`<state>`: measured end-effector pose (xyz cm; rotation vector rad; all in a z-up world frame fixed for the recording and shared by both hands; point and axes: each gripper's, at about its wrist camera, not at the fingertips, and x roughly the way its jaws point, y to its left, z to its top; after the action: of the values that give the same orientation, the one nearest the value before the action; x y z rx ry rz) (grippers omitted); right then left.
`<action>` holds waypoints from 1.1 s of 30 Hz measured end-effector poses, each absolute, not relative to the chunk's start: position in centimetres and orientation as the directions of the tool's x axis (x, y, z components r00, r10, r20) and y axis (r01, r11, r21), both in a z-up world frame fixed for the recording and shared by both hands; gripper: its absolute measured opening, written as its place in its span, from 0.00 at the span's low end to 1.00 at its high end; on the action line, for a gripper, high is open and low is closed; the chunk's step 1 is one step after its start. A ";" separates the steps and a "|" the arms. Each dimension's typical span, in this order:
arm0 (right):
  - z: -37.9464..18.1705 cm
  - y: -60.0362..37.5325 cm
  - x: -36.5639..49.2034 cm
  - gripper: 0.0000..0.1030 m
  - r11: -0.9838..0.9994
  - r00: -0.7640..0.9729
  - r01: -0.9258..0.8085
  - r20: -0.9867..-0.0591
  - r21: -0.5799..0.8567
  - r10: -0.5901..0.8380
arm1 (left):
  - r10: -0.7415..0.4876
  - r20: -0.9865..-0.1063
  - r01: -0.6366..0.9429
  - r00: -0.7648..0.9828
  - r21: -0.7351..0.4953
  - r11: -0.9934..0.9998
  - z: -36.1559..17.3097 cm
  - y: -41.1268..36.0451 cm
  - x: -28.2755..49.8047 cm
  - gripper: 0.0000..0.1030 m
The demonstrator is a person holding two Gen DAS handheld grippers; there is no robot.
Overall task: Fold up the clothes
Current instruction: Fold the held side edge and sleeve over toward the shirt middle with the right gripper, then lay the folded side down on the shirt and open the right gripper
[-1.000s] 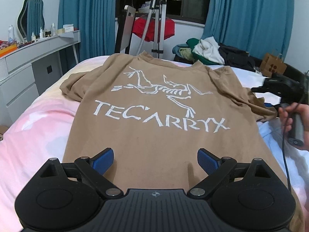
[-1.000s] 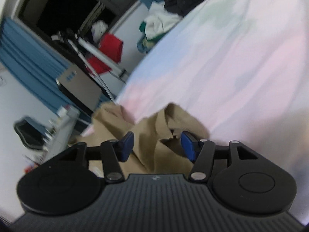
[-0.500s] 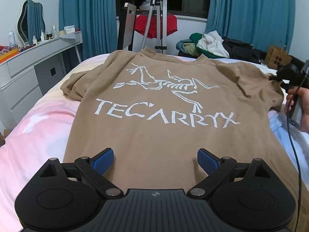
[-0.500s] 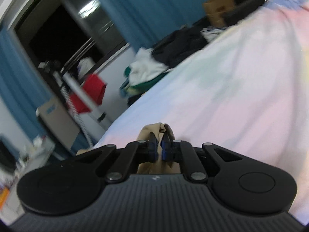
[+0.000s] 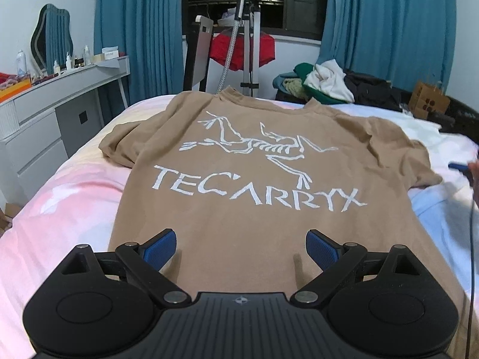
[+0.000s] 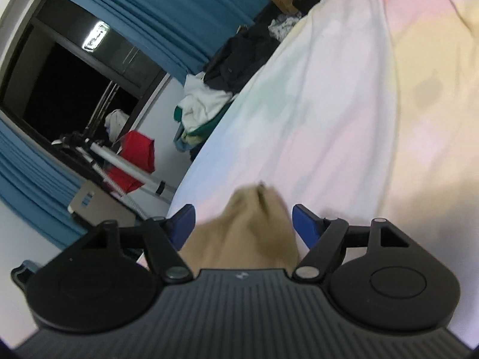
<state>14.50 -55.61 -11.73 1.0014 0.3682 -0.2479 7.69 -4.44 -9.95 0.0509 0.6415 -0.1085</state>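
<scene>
Tan cotton is lying spread flat on the bed [image 5: 69, 197], print side up: the T-shirt [image 5: 263, 191]. My left gripper [image 5: 241, 248] is hovering over its near hem, jaws wide apart and gripping nothing. Beyond the print, my right gripper [image 6: 244, 224] is now gaping too; 0.5 seconds ago it was pinching the right sleeve [image 6: 254, 224], so I am judging that sleeve just straightened.

Tan shirt [image 5: 269, 209] with white print, pastel pink-and-blue bed [image 5: 60, 197], teal curtains [image 5: 389, 30], blue-padded fingers [image 5: 158, 248].
</scene>
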 end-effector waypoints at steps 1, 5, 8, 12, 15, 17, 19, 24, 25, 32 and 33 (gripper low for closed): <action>-12.2 -55.2 14.3 0.72 0.472 0.905 0.373 -0.426 0.798 0.005 | -0.085 -0.600 0.113 0.796 0.010 0.993 -9.9 -4.4 7.7 0.92; -14.3 -53.6 13.9 0.72 0.283 0.874 0.399 -0.455 0.872 0.171 | -0.085 -0.601 0.100 0.795 -0.007 0.995 -9.7 -4.1 7.5 0.92; -16.2 -52.4 15.2 0.72 0.233 0.848 0.396 -0.451 0.888 0.277 | -0.084 -0.602 0.091 0.794 -0.020 0.996 -9.6 -3.9 7.4 0.92; -16.5 -51.2 17.6 0.72 0.332 0.888 0.347 -0.421 0.877 0.185 | -0.084 -0.603 0.078 0.793 -0.037 0.996 -9.5 -3.6 7.2 0.92; -16.8 -50.3 19.3 0.73 0.406 0.914 0.313 -0.389 0.859 0.119 | -0.068 -0.606 0.059 0.792 -0.035 0.998 -9.5 -3.4 7.9 0.92; -17.0 -49.7 20.5 0.73 0.454 0.929 0.292 -0.363 0.842 0.076 | -0.052 -0.609 0.043 0.792 -0.029 0.999 -9.5 -3.2 8.6 0.92; -17.1 -49.1 21.6 0.73 0.502 0.942 0.273 -0.334 0.821 0.034 | -0.036 -0.611 0.028 0.791 -0.023 0.999 -9.6 -3.0 9.2 0.92; -17.5 -47.5 24.5 0.39 0.618 0.935 0.311 -0.348 0.722 -0.063 | -0.013 -0.621 -0.001 0.784 -0.022 1.000 -9.6 -2.6 11.1 0.92; -17.4 -47.4 24.7 0.18 0.624 0.923 0.346 -0.374 0.701 -0.093 | -0.016 -0.618 0.001 0.786 -0.025 1.000 -9.5 -2.5 11.4 0.92; -12.3 -42.7 24.2 0.13 0.809 0.890 0.428 -0.343 0.403 -0.300 | -0.021 -0.568 -0.011 0.823 -0.053 0.999 -7.0 -0.7 11.1 0.92; -11.2 -41.0 24.3 0.13 0.846 0.888 0.427 -0.323 0.319 -0.327 | -0.022 -0.555 -0.017 0.831 -0.066 0.998 -6.4 -0.1 10.8 0.92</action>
<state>24.28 -40.98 -11.21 0.3950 0.2621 -0.4026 10.81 -0.11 -6.42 -0.0691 0.5892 -0.0025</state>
